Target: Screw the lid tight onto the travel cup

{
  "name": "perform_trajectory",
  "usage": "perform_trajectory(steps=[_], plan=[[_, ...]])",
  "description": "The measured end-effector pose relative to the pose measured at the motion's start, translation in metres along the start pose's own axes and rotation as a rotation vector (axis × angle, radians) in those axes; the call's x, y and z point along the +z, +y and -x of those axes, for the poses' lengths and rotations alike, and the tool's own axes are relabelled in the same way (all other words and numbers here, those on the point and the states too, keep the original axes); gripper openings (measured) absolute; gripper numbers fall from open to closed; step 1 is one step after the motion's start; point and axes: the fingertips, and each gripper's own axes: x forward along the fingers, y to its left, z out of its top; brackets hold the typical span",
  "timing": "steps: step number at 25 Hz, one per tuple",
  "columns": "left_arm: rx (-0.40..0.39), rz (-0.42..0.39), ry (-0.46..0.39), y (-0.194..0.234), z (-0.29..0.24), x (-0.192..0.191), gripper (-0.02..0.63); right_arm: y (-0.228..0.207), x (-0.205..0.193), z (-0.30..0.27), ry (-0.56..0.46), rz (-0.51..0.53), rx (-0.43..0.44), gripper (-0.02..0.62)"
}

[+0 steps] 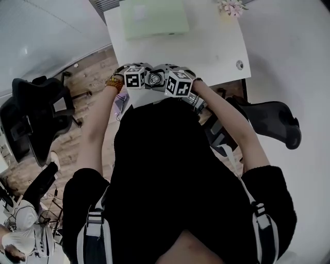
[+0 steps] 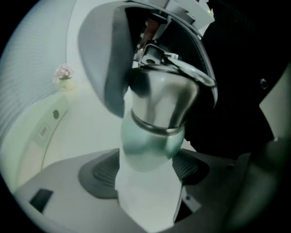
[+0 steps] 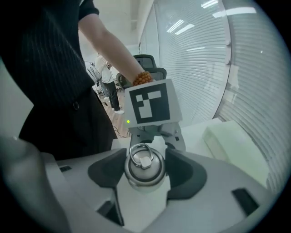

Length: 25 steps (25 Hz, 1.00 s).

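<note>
I hold the travel cup [image 1: 156,79] close to my body at the near edge of the table, between both grippers. In the left gripper view its pale green and white body [image 2: 152,145] stands between my left gripper's [image 2: 143,169] pads, which touch it on both sides. The steel lid [image 2: 163,95] points away, toward the right gripper. In the right gripper view the lid [image 3: 144,166], with its ring handle up, sits between my right gripper's [image 3: 145,172] pads, which press on its sides. The left gripper's marker cube [image 3: 152,107] shows just beyond.
A white table [image 1: 206,46] lies ahead with a pale green box [image 1: 153,18], a small pot of flowers [image 1: 232,7] and a cable hole [image 1: 239,65]. Black office chairs stand at the left [image 1: 38,113] and at the right [image 1: 273,124]. Another person [image 3: 107,77] stands far back.
</note>
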Motion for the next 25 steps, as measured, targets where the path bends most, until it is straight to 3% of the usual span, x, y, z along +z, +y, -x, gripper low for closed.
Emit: perform_trajectory(steps=[3, 7, 10, 13, 18, 21, 25], plan=[[0.166, 0.103, -0.091, 0.003, 0.007, -0.003, 0.368, -0.006, -0.005, 0.008, -0.014, -0.049, -0.147, 0.299], [0.397, 0.33, -0.241, -0.001, 0.022, -0.005, 0.368, -0.011, -0.01, 0.021, -0.066, -0.34, -0.285, 0.304], [0.489, 0.453, -0.315, -0.002, 0.022, 0.006, 0.368, -0.011, -0.009, 0.017, -0.118, -0.57, -0.292, 0.304], [0.531, 0.51, -0.332, 0.004, 0.015, 0.016, 0.368, -0.016, -0.01, 0.013, -0.1, -0.622, -0.333, 0.281], [0.486, 0.457, -0.319, 0.005, 0.007, 0.017, 0.362, -0.01, -0.008, 0.012, -0.075, -0.493, -0.315, 0.276], [0.377, 0.348, -0.277, 0.002, 0.006, 0.016, 0.362, -0.004, -0.007, 0.008, -0.065, -0.352, -0.219, 0.273], [0.167, 0.165, -0.184, -0.003, 0.005, 0.012, 0.364, 0.003, -0.003, 0.004, -0.043, -0.14, -0.045, 0.273]])
